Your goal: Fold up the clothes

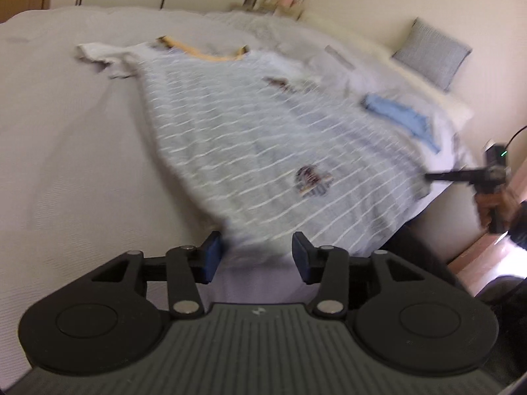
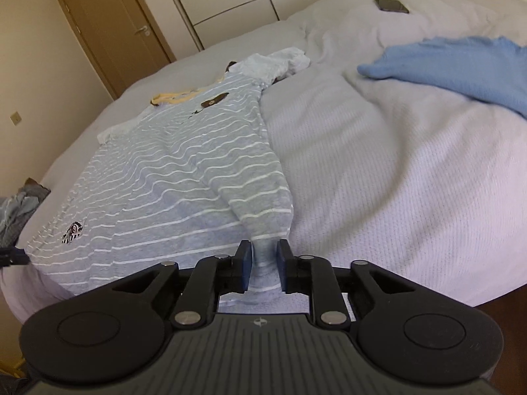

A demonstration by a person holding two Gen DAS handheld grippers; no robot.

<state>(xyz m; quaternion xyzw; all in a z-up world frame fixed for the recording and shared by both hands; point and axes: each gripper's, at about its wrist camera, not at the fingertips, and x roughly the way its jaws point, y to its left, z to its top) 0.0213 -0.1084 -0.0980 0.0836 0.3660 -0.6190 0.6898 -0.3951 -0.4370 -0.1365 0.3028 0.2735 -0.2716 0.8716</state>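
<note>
The left gripper (image 1: 255,255) hangs low over the near edge of the bed (image 1: 66,148). Its two fingers (image 1: 210,256) are spread apart. The bottom corner of the shirt (image 1: 247,138) lies between them, but the pads do not press on it. This picture is blurry, so small things are hard to see.

The right gripper (image 2: 264,265) is at the other bottom corner of the shirt (image 2: 171,177). Its fingers (image 2: 244,265) are close together, with a bunched bit of the hem between them. The cloth looks pinched and pulled up into a little ridge. From the left view, the right gripper (image 1: 434,176) shows far off at the bed's edge, with a hand (image 1: 490,207) around its handle.

The shirt is grey with thin white stripes. It lies spread out on the bed, with its yellow collar (image 1: 204,51) at the far end. A small dark picture (image 1: 311,181) is sewn near the hem. One sleeve (image 1: 98,57) sticks out to the side.

A blue cloth (image 2: 461,69) lies on the bed beside the shirt, not touching it. A phone (image 2: 391,5) rests farther back on the cover. A grey pillow (image 1: 431,54) leans by the wall. A brown door (image 2: 112,26) stands shut behind the bed.
</note>
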